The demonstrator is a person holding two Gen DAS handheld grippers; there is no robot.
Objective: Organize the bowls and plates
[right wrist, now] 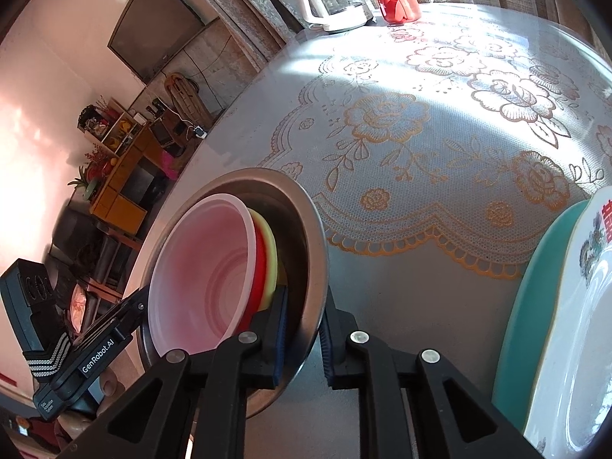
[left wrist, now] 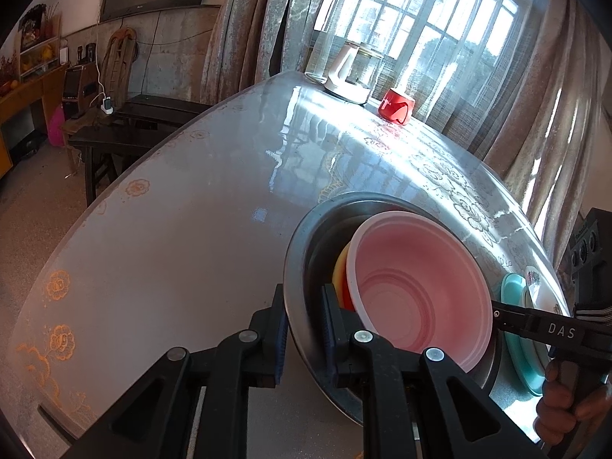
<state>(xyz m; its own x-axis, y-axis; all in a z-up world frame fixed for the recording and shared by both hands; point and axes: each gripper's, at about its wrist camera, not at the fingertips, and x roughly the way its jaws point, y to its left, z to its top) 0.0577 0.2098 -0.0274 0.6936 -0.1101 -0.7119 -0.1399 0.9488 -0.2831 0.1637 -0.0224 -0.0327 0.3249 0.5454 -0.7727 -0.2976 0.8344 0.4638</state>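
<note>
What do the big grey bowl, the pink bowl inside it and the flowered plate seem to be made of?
Big grey bowl: probably stainless steel, with a dull metallic sheen and a thin rim.
Pink bowl: likely thin plastic; light glows through its matt wall.
Flowered plate: seemingly glazed ceramic, glossy white with printed decoration, though melamine is possible.

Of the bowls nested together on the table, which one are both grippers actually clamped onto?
The large metal bowl, the outermost: the left gripper and right gripper each pinch its rim. The pink, red and yellow bowls merely sit inside.
</note>
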